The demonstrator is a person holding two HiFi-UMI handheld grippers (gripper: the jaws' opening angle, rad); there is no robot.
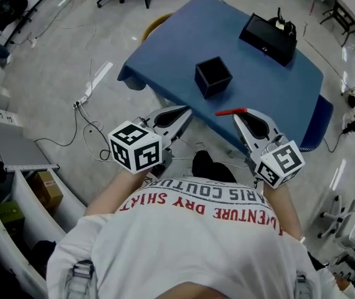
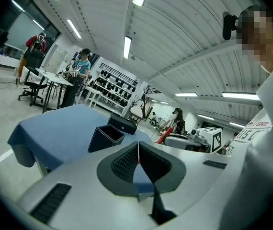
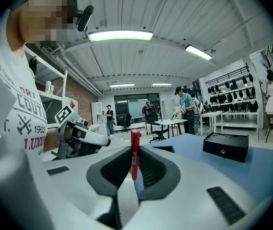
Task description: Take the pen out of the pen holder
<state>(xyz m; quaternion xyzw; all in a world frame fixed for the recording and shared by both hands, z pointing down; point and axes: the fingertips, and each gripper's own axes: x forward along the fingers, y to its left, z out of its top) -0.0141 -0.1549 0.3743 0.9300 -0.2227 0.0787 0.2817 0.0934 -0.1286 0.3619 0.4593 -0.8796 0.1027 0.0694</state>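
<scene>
your right gripper (image 1: 238, 118) has its jaws closed on the red pen (image 1: 230, 111). in the right gripper view the pen stands across the jaws, pinched between the ribbed pads, with its upper end rising above them. from the head view it lies about level, poking out toward your left from the jaw tips, just at the near edge of the blue surface (image 1: 271, 86). the pen is out of the pen holder (image 1: 213, 76) and apart from it. the holder is a black square box with an open top, and it stands upright near the middle of the surface, farther from you than the pen.

your left gripper (image 1: 187, 112) has its jaws closed together with nothing between them; the left gripper view shows the two pads meeting along a thin line. it sits by the near edge of the surface, about level with the right gripper and apart from it, with its tips pointing toward the holder. neither gripper touches the holder.

a flat black case (image 1: 268, 39) lies at the far right of the surface, well apart from the holder. your white shirt (image 1: 184, 242) with red lettering fills the bottom of the head view. on the floor to your left lies a white power strip (image 1: 85, 95) with cables trailing from it. in the gripper views other people stand at tables far back in the room.
</scene>
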